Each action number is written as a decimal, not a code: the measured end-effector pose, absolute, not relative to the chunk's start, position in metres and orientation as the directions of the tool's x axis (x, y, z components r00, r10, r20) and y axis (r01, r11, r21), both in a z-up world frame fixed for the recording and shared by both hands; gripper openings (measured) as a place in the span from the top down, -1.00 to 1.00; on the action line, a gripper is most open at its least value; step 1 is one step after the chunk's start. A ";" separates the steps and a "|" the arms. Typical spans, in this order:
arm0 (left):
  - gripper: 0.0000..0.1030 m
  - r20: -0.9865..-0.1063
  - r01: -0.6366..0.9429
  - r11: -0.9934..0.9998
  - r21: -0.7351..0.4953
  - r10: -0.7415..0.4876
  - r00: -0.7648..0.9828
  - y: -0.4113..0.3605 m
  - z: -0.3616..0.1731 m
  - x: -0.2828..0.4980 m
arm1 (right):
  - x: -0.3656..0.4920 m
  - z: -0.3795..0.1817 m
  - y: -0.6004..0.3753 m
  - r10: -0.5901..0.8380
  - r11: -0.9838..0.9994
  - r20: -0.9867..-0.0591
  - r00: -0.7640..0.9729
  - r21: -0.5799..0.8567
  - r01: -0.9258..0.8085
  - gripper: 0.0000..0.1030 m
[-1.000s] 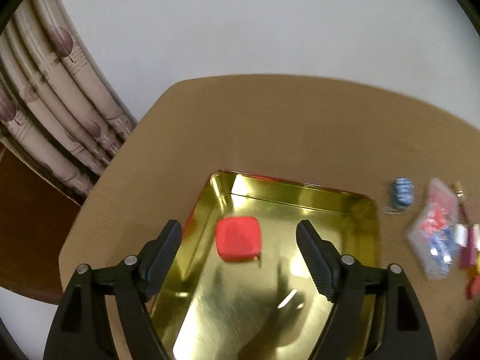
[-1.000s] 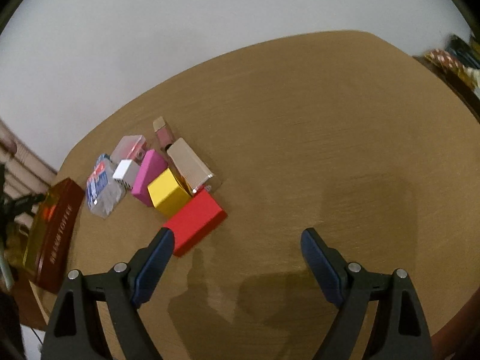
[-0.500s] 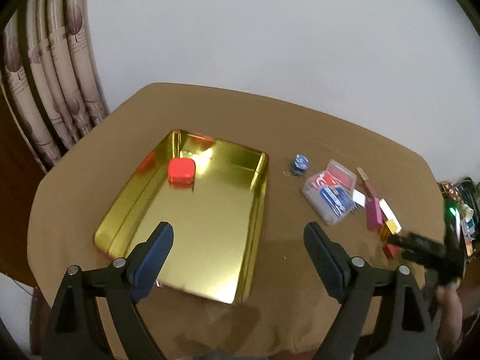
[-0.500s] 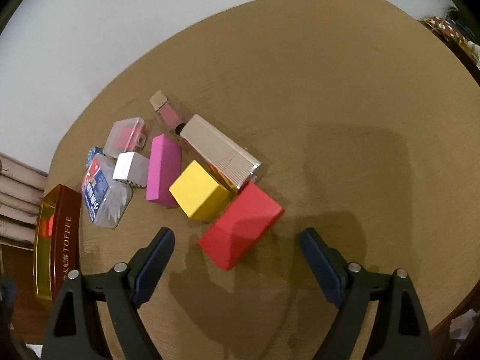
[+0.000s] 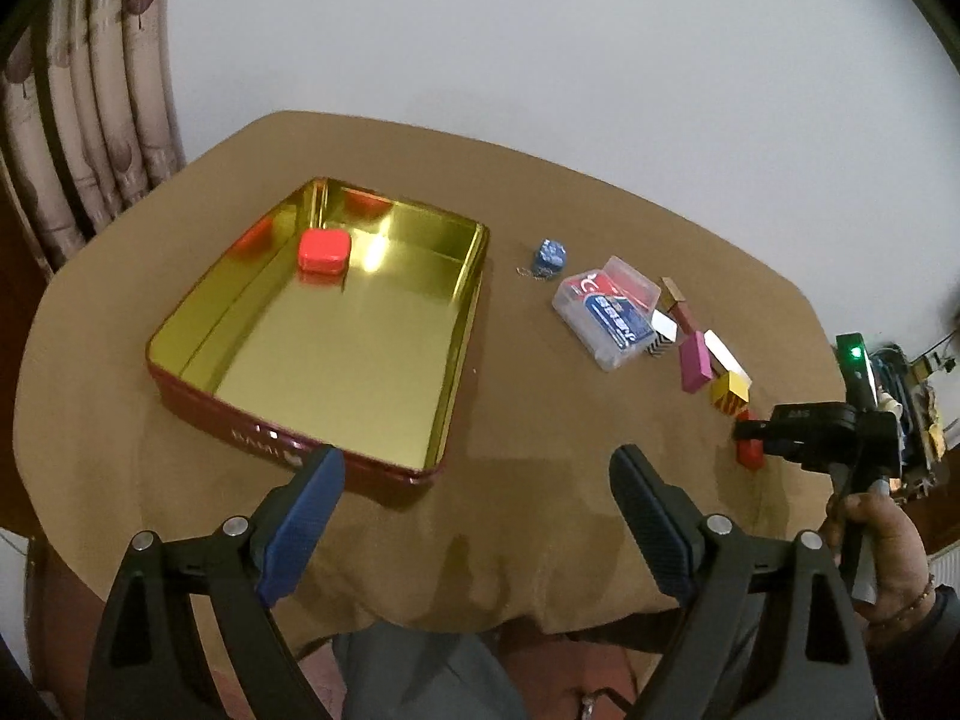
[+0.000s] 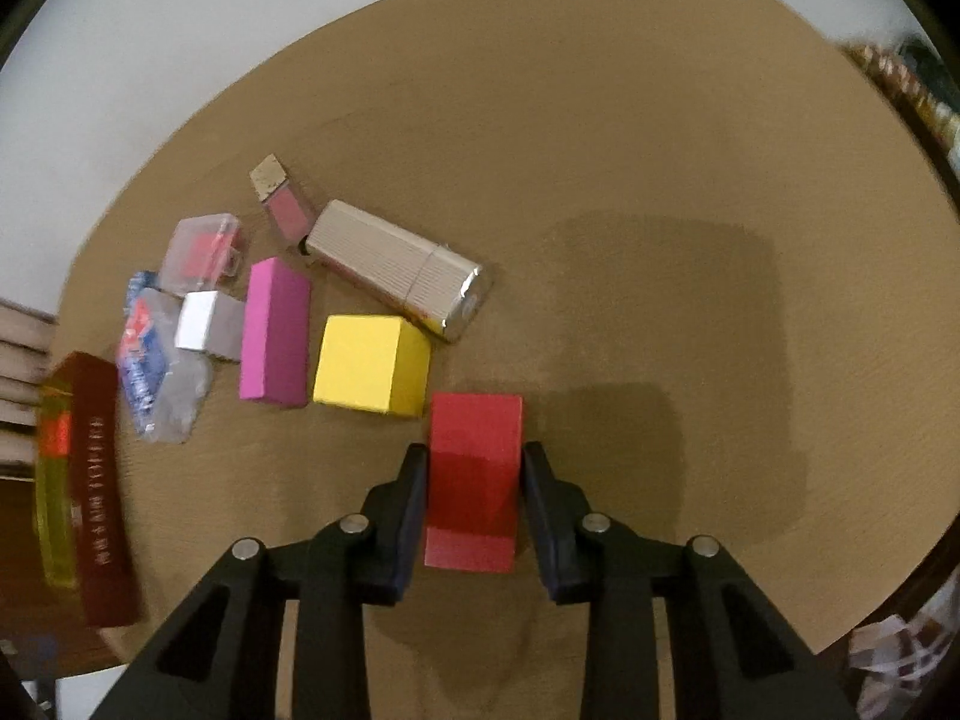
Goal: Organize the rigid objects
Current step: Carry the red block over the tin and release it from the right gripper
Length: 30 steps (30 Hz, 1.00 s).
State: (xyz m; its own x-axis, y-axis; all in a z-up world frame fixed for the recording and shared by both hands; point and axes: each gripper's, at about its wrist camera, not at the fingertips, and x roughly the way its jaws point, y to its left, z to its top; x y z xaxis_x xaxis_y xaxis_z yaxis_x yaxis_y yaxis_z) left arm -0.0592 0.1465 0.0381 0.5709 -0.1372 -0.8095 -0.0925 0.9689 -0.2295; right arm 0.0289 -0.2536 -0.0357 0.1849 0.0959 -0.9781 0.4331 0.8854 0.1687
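Right claw pinched on red block; left claw spread over near table edge.

Right gripper (image 6: pixel 473 480): both fingers pressed against the long sides of the red block (image 6: pixel 474 468), which runs from 12 to 6 o'clock between them, far end projecting past the fingertips; block lying on the brown table (image 6: pixel 630 180). Yellow cube (image 6: pixel 372 363) just beside the block at 10 o'clock, pink block (image 6: pixel 275 333) beyond it at 9–10 o'clock, silver case (image 6: pixel 396 267) at 11 o'clock. Left gripper (image 5: pixel 477 498): fingers wide apart, nothing between them. Gold tin tray (image 5: pixel 456 312) at its 11 o'clock, holding a red rounded box (image 5: pixel 324 249) in the far-left corner.
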 end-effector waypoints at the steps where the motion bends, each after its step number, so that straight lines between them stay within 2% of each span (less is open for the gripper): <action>1: -0.70 -0.812 -0.099 0.967 -0.234 -0.139 0.566 0.148 0.038 -0.061 | 0.023 -0.032 -0.255 0.098 0.887 -0.977 0.190 0.172 0.429 0.40; 7: -0.70 -0.793 -0.187 0.959 -0.214 -0.059 0.606 0.171 0.047 -0.083 | -0.003 0.006 -0.229 0.191 0.911 -0.948 0.255 0.268 0.313 0.40; 12: -0.70 -0.789 -0.347 0.924 -0.160 0.092 0.608 0.205 0.049 -0.107 | 0.040 0.053 -0.152 0.335 0.914 -0.891 0.306 0.387 0.125 0.40; 16: -0.72 -0.782 -0.433 0.894 -0.118 0.184 0.595 0.222 0.043 -0.124 | 0.088 0.073 -0.056 0.463 0.883 -0.842 0.276 0.467 -0.054 0.39; 19: -0.72 -0.780 -0.450 0.891 -0.056 0.242 0.577 0.227 0.040 -0.127 | 0.133 0.066 0.016 0.473 0.881 -0.848 0.241 0.449 -0.150 0.40; 23: -0.73 -0.780 -0.452 0.891 -0.045 0.252 0.573 0.230 0.035 -0.126 | 0.180 0.021 0.082 0.450 0.888 -0.880 0.153 0.421 -0.186 0.39; 30: -0.73 -0.798 -0.445 0.895 -0.038 0.241 0.552 0.235 0.023 -0.122 | 0.215 -0.054 0.128 0.346 0.925 -0.936 0.069 0.328 -0.191 0.39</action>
State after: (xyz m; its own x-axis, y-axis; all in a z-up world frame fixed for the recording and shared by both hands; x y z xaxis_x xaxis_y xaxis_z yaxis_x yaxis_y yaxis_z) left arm -0.1223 0.2346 0.0225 0.5519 0.2410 -0.7983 -0.4451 0.8947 -0.0376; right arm 0.2150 0.1277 -0.0541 0.0692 0.3461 -0.9357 -0.1911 0.9251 0.3280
